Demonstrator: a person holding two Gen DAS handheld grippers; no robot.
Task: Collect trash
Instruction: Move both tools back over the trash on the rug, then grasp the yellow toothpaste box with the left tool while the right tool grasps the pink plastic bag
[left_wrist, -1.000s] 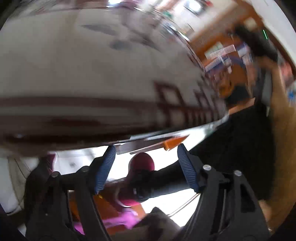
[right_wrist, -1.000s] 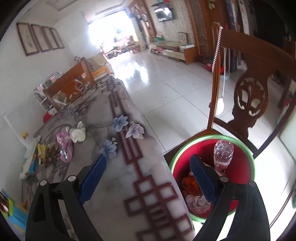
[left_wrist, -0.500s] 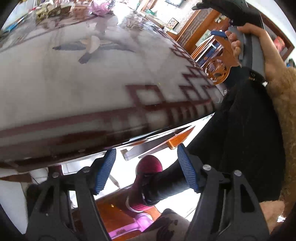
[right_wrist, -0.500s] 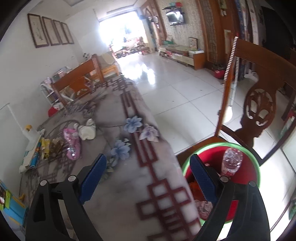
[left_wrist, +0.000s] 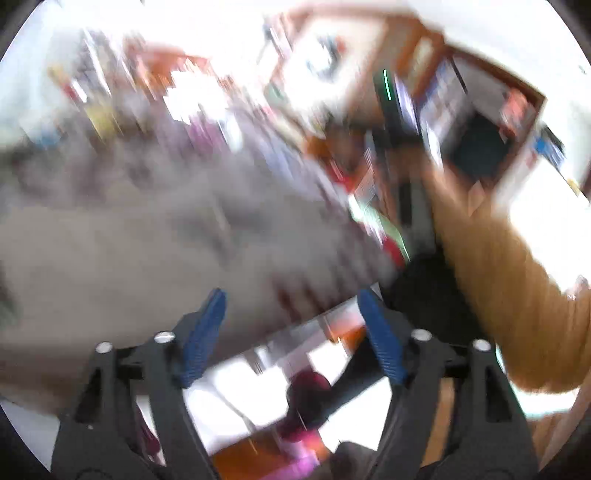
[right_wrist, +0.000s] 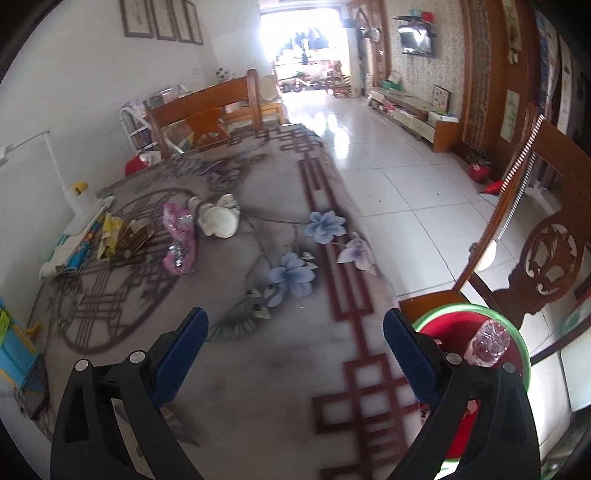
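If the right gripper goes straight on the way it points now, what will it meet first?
Most likely the bare patterned tabletop: the right gripper, its jaws open and empty, tilts down toward it. The trash lies farther off to the left, though depth is uncertain.

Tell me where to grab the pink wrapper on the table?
Probably grip the pink wrapper across its narrow middle, coming from above. It lies flat and long on the table, so pinching across the short width suits the open right gripper. The white crumpled wad sits right beside its far end, so stay lower.
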